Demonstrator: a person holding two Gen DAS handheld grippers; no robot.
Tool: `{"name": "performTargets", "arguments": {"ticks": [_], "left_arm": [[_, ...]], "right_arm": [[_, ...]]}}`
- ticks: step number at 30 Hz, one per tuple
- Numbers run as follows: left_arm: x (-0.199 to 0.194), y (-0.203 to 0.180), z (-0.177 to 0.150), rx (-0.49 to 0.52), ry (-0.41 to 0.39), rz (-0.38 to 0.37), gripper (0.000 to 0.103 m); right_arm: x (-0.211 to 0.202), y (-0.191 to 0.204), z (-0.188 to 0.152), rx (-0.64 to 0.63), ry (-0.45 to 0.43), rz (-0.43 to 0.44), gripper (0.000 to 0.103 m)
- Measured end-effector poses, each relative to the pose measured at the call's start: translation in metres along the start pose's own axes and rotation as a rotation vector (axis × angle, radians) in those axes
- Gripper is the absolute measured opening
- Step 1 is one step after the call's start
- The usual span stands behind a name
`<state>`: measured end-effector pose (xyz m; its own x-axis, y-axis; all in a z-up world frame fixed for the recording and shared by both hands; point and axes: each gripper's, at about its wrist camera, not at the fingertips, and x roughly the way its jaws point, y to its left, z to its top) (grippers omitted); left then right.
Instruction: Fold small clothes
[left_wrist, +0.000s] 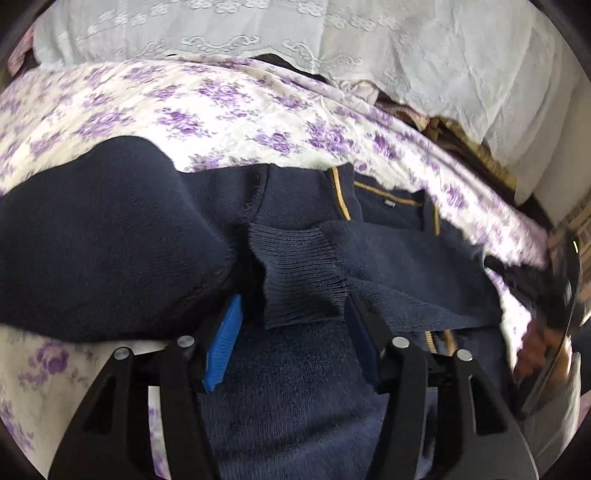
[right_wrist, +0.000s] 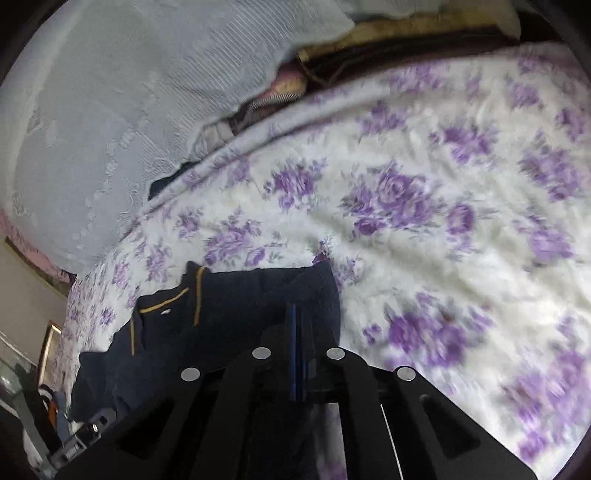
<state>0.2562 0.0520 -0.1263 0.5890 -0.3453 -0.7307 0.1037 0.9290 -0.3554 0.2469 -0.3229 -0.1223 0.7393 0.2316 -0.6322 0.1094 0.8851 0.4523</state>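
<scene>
Left wrist view: the left gripper (left_wrist: 291, 332) has its jaws standing well apart, nothing pinched. The ribbed cuff (left_wrist: 295, 273) of the navy sweater (left_wrist: 288, 398) lies loose in the gap just ahead of the jaws, touching neither blue pad as far as the frame shows. The sweater is spread on the floral bedspread (left_wrist: 207, 107); its body runs under the jaws, a bulky folded mass lies left of them, and the collar with mustard trim (left_wrist: 341, 195) sits beyond and slightly right.

Handling, judged: soft medium-weight knit — limp, no stiffness, will sag and drag when lifted by one point. Surface looks grippy rather than slippery; not fragile, though a snag on loose loops is possible. Best holds are the denser ribbed edges: cuff, hem or collar band.

Right wrist view: the right gripper (right_wrist: 297, 332) has its jaws closed nearly flat together. Its tips sit over dark knit of the same sweater; whether a thin layer is caught between them I cannot tell — blur and dark cloth hide it. The collar lies left of the jaws, open bedspread to the right
</scene>
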Motion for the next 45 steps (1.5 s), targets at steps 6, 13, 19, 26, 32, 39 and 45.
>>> {"name": "performTargets", "arguments": {"ticks": [6,13,19,26,32,39,45], "left_arm": [[0.007,-0.005,-0.002,0.031,0.027,0.036,0.068],[-0.046,0.059,-0.005,-0.217,0.014,-0.083,0.074],[-0.104,0.169,-0.028,-0.556,-0.101,-0.097,0.074],[-0.096,0.229,-0.013,-0.737,-0.165,-0.087,0.049],[-0.097,0.244,-0.019,-0.765,-0.199,-0.075,0.015],[-0.121,0.164,0.009,-0.427,-0.23,0.051,0.014],[-0.109,0.084,0.039,-0.195,-0.205,0.046,0.014]], "right_arm": [[0.008,0.008,-0.037,-0.06,0.109,0.06,0.014],[-0.061,0.01,-0.055,-0.028,-0.068,0.093,0.038],[-0.091,0.059,-0.076,-0.086,-0.104,0.159,0.051],[-0.107,0.142,-0.074,-0.089,-0.117,0.293,0.065],[-0.104,0.18,-0.074,-0.11,-0.118,0.327,0.068],[-0.076,0.156,-0.075,-0.125,-0.057,0.28,0.062],[-0.081,0.143,-0.067,-0.105,-0.063,0.295,0.063]]}}
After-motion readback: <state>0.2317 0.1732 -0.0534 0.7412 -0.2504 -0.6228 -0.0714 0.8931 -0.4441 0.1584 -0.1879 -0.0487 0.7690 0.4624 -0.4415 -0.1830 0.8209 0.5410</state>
